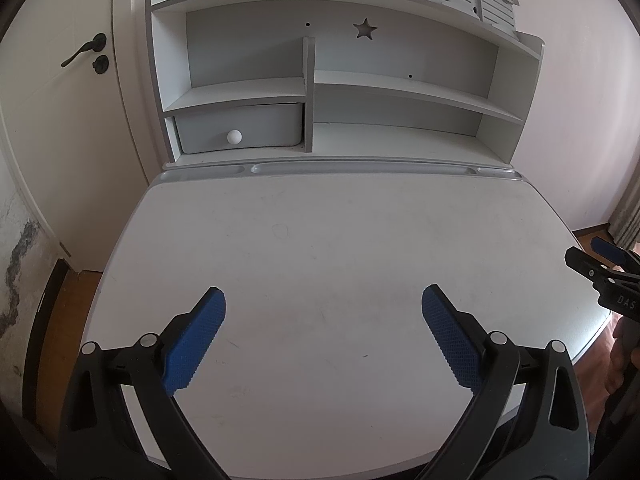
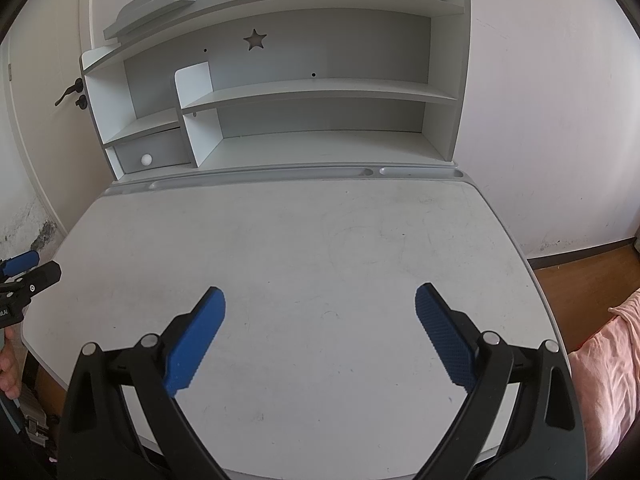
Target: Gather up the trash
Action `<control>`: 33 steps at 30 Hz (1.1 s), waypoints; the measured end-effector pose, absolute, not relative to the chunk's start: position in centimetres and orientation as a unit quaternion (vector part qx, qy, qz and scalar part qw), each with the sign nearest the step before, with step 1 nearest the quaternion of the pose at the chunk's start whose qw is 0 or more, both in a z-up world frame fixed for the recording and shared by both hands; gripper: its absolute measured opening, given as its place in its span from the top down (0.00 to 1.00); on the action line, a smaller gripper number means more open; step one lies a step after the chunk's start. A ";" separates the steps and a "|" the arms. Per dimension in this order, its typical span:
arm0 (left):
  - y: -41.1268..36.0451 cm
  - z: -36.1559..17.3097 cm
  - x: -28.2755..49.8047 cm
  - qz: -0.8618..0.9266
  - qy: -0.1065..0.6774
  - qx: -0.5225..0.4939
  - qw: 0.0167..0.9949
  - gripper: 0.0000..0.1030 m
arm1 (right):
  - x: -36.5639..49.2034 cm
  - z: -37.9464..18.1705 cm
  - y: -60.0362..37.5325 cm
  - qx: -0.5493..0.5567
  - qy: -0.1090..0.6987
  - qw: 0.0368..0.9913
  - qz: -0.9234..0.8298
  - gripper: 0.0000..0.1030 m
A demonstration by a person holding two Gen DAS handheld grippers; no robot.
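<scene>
My left gripper (image 1: pixel 323 298) hangs open above the near half of a white desk top (image 1: pixel 320 240), its blue pads wide apart with nothing between them. My right gripper (image 2: pixel 320 298) is likewise open over the same desk top (image 2: pixel 320 240) and holds nothing. Each tool shows in the other's view: the right gripper (image 1: pixel 600 260) at the desk's right edge, the left gripper (image 2: pixel 24 268) at its left edge. No trash shows on the desk or on the shelves in either view.
A grey-white hutch (image 1: pixel 340 80) with shelves, a star cut-out and a small drawer with a round knob (image 1: pixel 234 137) stands at the desk's back. A door with a black handle (image 1: pixel 84 50) is left. Pink bedding (image 2: pixel 608 360) lies right, over wooden floor (image 2: pixel 580 276).
</scene>
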State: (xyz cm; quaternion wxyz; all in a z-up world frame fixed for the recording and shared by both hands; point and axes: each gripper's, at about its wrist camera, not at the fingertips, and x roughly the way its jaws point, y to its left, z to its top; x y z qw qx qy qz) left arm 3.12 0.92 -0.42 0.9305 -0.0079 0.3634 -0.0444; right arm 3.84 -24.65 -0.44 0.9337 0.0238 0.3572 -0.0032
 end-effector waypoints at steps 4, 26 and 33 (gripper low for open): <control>1.0 -0.5 3.3 -0.045 0.364 -0.008 0.930 0.07 | 3.8 -0.4 -24.7 0.024 0.357 0.934 -0.003 0.10; 0.8 -0.4 3.2 -0.045 0.366 -0.007 0.929 0.07 | 3.8 -0.5 -24.7 0.023 0.357 0.934 -0.002 0.10; 0.7 -0.5 3.2 -0.048 0.367 -0.007 0.929 0.07 | 3.7 -0.5 -24.8 0.023 0.357 0.934 -0.002 0.10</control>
